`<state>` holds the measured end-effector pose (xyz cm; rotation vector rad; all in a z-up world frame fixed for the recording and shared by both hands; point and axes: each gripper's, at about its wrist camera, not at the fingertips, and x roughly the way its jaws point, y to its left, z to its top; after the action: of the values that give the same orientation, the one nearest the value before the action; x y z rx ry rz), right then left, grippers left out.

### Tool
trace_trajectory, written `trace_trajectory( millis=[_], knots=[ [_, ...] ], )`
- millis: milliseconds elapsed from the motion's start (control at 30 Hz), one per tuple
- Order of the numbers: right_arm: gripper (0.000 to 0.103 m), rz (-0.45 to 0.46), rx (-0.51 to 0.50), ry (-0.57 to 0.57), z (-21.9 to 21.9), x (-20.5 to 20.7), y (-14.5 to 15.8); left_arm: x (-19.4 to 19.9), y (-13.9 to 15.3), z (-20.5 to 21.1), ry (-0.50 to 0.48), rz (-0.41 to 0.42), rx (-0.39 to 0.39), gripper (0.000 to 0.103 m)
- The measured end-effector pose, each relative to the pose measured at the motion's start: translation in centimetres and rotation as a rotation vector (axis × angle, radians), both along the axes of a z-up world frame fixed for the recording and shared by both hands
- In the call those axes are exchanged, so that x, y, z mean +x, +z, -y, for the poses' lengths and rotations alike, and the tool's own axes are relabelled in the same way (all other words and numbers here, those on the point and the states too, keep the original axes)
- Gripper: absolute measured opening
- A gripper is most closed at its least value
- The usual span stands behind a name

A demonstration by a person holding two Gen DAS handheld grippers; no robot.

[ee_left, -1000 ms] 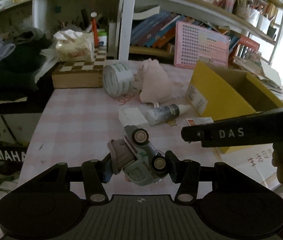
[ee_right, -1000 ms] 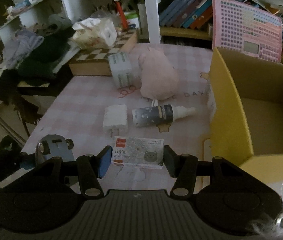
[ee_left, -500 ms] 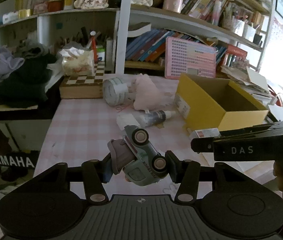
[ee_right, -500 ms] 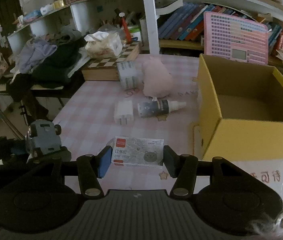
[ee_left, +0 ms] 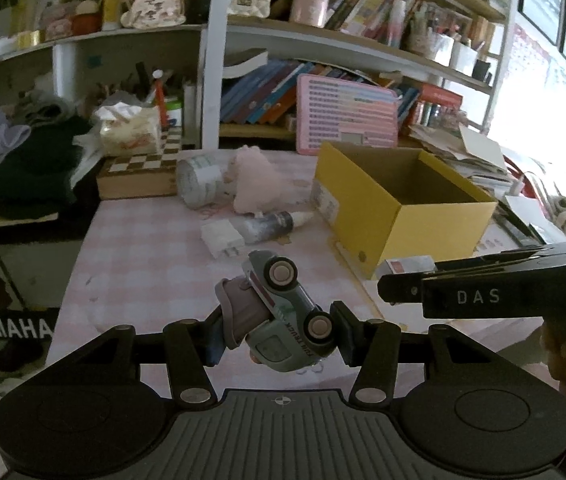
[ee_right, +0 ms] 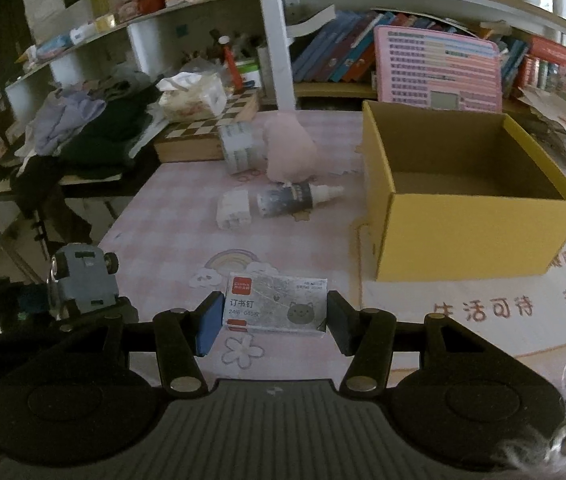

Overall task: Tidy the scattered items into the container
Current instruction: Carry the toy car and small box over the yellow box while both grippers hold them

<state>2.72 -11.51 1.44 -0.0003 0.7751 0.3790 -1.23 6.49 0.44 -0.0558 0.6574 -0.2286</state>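
Observation:
My left gripper (ee_left: 279,332) is shut on a grey-green toy car (ee_left: 283,312), tilted with its wheels up, held above the pink checked table (ee_left: 143,264). My right gripper (ee_right: 269,322) is shut on a small staple box (ee_right: 277,306) with a red label and a cat drawing. The same box (ee_left: 409,266) and the right gripper's side show at the right of the left wrist view. The toy car (ee_right: 83,276) appears low left in the right wrist view. The open yellow cardboard box (ee_right: 471,216) stands empty at the right, ahead of both grippers.
On the table lie a white adapter (ee_right: 235,210), a spray bottle (ee_right: 295,200), a pink plush (ee_right: 289,150) and a tape roll (ee_right: 239,148). A chessboard box (ee_right: 203,132) with a tissue pack sits behind. Clothes pile at left; bookshelves stand behind.
Both grippers have pulled back and risen with their loads; the table items and yellow box look smaller and farther, and more of the shelves shows.

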Motion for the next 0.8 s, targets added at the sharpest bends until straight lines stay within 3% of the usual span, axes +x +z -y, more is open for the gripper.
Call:
trace_trajectory(
  millis=[800],
  knots=[
    [0.053, 0.002, -0.016, -0.166, 6.4, -3.3, -0.2, 0.0, -0.2, 5.7, -0.174, 0.003, -0.013, 0.051]
  ],
)
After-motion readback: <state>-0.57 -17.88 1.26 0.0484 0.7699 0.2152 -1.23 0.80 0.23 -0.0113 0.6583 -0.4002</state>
